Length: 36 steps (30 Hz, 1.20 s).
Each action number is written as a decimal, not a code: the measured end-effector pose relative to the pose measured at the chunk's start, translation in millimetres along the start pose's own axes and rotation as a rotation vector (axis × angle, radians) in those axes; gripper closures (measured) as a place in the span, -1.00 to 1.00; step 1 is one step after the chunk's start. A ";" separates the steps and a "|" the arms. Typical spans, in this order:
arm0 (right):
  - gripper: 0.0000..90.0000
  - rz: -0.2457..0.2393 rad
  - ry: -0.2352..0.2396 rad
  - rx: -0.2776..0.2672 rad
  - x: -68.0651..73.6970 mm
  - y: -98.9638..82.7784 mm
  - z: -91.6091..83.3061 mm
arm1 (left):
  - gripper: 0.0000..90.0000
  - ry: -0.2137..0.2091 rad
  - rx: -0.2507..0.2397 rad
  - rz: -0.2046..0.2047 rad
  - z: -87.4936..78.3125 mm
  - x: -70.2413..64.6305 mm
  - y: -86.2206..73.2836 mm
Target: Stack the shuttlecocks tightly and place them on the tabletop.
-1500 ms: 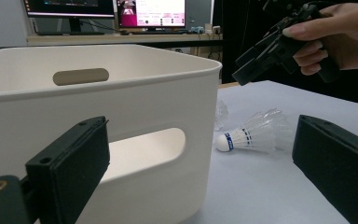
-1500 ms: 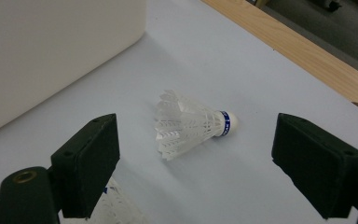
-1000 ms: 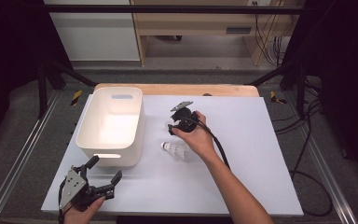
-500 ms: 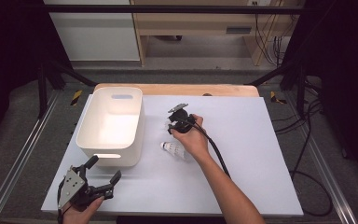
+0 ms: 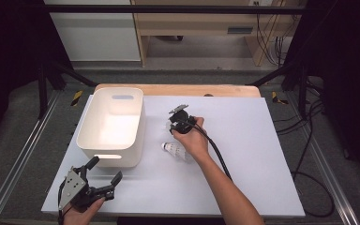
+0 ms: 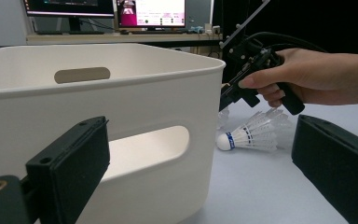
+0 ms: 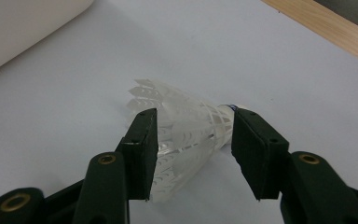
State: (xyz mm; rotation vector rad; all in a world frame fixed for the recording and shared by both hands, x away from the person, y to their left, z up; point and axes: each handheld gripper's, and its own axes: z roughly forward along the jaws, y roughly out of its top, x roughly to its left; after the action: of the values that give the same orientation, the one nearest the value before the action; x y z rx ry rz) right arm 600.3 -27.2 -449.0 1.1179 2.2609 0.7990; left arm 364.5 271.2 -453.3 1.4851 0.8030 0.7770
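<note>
A white shuttlecock [image 7: 186, 126] lies on its side on the white table between the jaws of my right gripper [image 7: 193, 140]. The jaws have just been closing around its feather skirt, and I see no firm press on it. From the high view, that gripper [image 5: 172, 123] points down just right of the white bin [image 5: 110, 123]. A second shuttlecock [image 5: 174, 150] lies on the table near the right hand's wrist, cork end toward the bin. My left gripper [image 5: 106, 169] rests open at the table's front left, facing the bin's near wall [image 6: 135, 154], with nothing between its jaws.
The bin has cut-out handles and looks empty in the high view. A wooden strip [image 5: 178, 90] runs along the table's far edge. The right gripper's cable [image 5: 218, 154] trails along the forearm. Metal rails [image 5: 23, 154] flank the table.
My right gripper has shifted slightly toward the bin, down over the shuttlecock. The left gripper and the second shuttlecock have stayed put.
</note>
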 end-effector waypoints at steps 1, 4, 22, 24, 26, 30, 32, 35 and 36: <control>0.17 0.001 0.002 0.000 0.5 -0.1 0.7 | -0.91 0.000 0.000 0.001 0.0 0.0 0.0; 0.25 -0.007 0.001 0.004 2.0 -0.2 1.7 | -0.91 0.001 -0.002 0.001 -0.5 0.3 0.2; 0.64 -0.011 -0.027 0.007 -2.7 0.4 -2.5 | -0.90 0.001 -0.006 0.000 -0.9 0.9 0.4; 0.71 -0.009 -0.033 0.009 -4.5 0.6 -4.2 | -0.90 0.001 -0.003 0.002 -1.1 1.2 0.3; 0.78 -0.014 -0.046 0.014 -7.3 0.4 -6.1 | -0.90 0.002 -0.005 0.000 -1.1 1.0 0.4; 0.91 -0.008 -0.065 0.020 -13.0 -1.0 -10.6 | -0.90 0.002 -0.005 0.000 -1.1 1.0 0.3; 0.96 -0.009 -0.067 0.019 -15.5 -1.7 -12.8 | -0.90 0.002 -0.005 0.000 -1.1 1.1 0.3; 0.99 -0.020 -0.064 0.007 -20.1 -3.4 -17.1 | -0.90 0.004 -0.001 0.003 -1.3 1.5 0.3; 0.99 -0.021 -0.062 0.006 -21.3 -3.9 -18.5 | -0.90 0.005 -0.002 0.001 -1.3 1.7 0.1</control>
State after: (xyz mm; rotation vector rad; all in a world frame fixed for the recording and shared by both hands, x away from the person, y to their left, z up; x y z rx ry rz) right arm 597.9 -51.9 -435.1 1.1044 2.2212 0.7393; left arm 364.3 273.3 -453.1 1.4827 0.8050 0.7829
